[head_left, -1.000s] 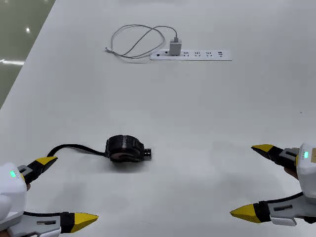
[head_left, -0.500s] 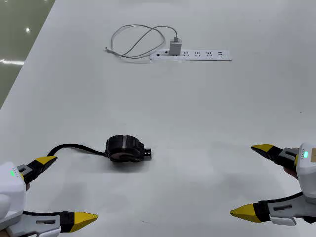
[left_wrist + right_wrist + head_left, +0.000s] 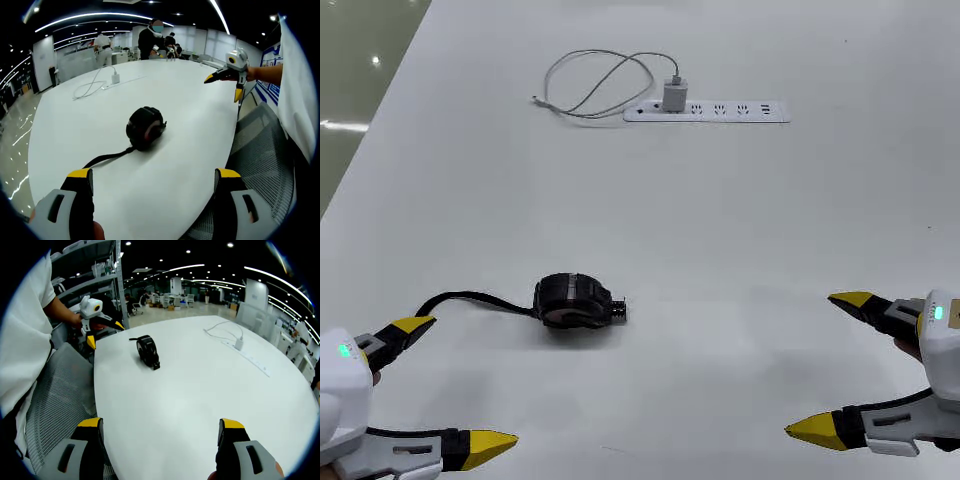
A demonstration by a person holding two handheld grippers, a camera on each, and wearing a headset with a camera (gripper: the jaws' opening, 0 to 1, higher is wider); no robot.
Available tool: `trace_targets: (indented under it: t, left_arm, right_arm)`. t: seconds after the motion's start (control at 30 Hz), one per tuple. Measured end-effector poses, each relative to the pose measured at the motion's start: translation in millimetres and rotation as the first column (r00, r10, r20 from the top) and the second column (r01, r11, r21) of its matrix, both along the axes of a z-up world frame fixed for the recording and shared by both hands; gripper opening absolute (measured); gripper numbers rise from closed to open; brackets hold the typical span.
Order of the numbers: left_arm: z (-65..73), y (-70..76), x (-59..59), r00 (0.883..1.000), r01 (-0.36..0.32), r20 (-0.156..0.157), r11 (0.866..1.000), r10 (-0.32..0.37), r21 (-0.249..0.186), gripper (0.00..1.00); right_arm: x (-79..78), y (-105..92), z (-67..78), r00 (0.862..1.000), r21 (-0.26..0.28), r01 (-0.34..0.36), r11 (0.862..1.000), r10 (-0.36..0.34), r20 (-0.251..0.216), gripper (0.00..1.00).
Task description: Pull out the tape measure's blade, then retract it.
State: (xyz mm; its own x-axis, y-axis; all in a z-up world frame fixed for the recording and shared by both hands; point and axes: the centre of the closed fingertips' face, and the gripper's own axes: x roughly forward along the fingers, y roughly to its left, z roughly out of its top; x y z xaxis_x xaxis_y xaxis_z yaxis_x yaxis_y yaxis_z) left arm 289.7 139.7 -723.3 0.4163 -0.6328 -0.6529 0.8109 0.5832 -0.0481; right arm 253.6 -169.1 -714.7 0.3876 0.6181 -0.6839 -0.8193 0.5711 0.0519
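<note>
left claw (image 3: 472,380), right claw (image 3: 810,364) — both spread wide, empty — low over table (image 3: 720,220), flanking tape measure (image 3: 572,301)

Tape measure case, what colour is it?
The tape measure is black, clearest in the left gripper view.

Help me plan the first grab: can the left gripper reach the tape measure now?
Probably yes: the left gripper is open, with only table and the strap between it and the tape measure.

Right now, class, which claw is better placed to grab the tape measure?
Left, probably: the left claw is open beside the strap of the tape measure; the right claw, also open, is farther away.
</note>
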Motion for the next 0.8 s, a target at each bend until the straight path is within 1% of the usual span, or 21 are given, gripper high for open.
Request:
trace_targets:
  t: [0.47,0.57,0.6,0.67,0.8]
  left_arm:
    - [0.6,-2.0,0.2,1.0,0.007,0.001,1.0,-0.007,-0.001,0.98]
    - [0.6,-2.0,-0.2,1.0,0.01,-0.001,1.0,-0.01,0.0,0.96]
    - [0.9,-1.4,0.4,1.0,0.01,0.005,1.0,-0.01,0.006,0.97]
    - [0.9,-1.6,0.1,1.0,0.011,0.003,1.0,-0.011,0.006,0.96]
    - [1.0,-1.0,0.8,1.0,0.01,0.007,1.0,-0.01,0.012,0.95]
  right_arm:
    - [0.9,-0.7,0.4,1.0,-0.003,0.002,1.0,-0.002,0.004,0.95]
    - [0.7,-1.1,-0.4,1.0,-0.004,0.002,1.0,-0.002,0.003,0.96]
    - [0.6,-0.9,-0.3,1.0,-0.003,0.002,1.0,-0.002,0.002,0.96]
    - [0.7,-0.6,-0.4,1.0,-0.002,0.002,1.0,-0.002,0.002,0.96]
    - [0.4,0.0,-0.5,1.0,0.0,0.0,1.0,0.0,0.0,0.96]
